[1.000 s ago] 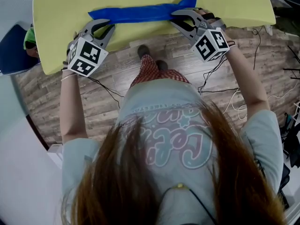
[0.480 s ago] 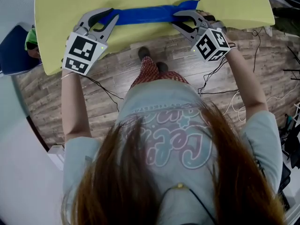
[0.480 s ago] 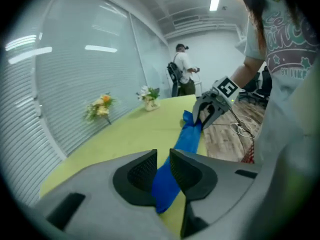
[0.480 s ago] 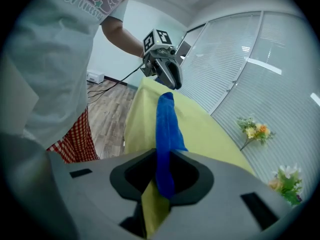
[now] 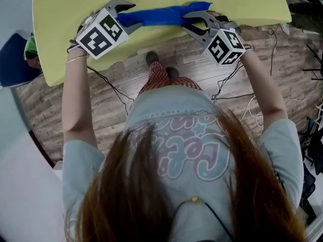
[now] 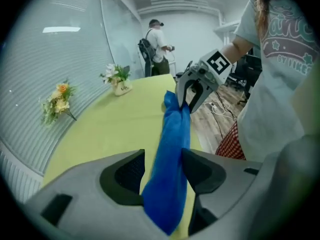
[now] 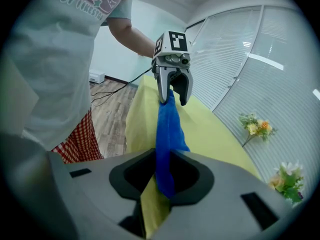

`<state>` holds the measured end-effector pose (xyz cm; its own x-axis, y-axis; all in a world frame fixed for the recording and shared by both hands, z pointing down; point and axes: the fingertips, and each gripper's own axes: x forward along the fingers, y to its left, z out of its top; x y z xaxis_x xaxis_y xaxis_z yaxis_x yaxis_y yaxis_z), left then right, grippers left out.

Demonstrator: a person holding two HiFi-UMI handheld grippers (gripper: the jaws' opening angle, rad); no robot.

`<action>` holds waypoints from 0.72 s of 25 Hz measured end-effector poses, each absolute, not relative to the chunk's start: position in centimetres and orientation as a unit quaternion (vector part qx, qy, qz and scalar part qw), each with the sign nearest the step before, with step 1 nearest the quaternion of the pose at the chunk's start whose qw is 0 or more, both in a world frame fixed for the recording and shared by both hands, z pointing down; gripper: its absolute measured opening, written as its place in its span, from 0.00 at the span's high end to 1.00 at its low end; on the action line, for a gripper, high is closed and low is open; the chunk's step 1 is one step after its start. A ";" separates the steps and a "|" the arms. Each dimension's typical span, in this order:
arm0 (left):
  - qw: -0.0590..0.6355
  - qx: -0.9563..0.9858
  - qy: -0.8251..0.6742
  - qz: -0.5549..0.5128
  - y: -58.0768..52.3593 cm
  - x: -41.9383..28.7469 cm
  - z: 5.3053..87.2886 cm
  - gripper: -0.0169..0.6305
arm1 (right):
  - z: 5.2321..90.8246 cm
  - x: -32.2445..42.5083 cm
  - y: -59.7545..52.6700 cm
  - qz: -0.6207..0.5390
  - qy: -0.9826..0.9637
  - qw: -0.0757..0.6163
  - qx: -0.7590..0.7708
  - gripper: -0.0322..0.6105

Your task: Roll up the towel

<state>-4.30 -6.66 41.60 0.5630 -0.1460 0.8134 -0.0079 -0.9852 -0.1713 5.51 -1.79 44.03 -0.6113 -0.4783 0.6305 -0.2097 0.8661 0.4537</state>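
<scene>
**Rolling step, regrip at the left end.** The towel (image 5: 161, 15) lies as a narrow blue band close along the near edge of the yellow tabletop (image 5: 237, 4), spanning your two grippers. Your left gripper (image 5: 130, 16) has just been opening: its jaws stand wide, with the band's end loose between them. Your right gripper (image 5: 189, 23) has eased open slightly, yet its narrow jaws pinch the other end.

This appears to be a release between turns of the roll. The next move likely calls for closing the left jaws on the band again, then turning both wrists together while the right end stays pinned.

The head view shows the whole band against the edge. Only the gripper views show the jaw gaps, the flowers (image 6: 116, 79) toward the far edge and a person (image 6: 155, 46) standing beyond.
</scene>
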 end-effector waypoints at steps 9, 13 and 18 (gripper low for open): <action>0.051 -0.868 0.028 -0.493 -6.4 -4.9 44.4 0.66 | 42.0 5.7 -0.4 -0.128 -0.911 0.356 0.162 0.70; 0.045 -0.872 0.035 -0.487 -6.4 -5.1 44.4 0.66 | 37.5 6.0 -2.6 -0.092 -0.929 0.282 0.220 0.70; 0.035 -0.874 0.040 -0.483 -6.1 -5.2 44.4 0.66 | 41.1 3.7 -4.0 -0.046 -0.924 0.340 0.170 0.67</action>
<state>-5.16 -6.07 44.36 0.5305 -0.1034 0.8413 -0.0358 -0.9944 -0.0997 3.68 -3.96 41.05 -0.7114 -0.3461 0.6117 -0.2837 0.9377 0.2007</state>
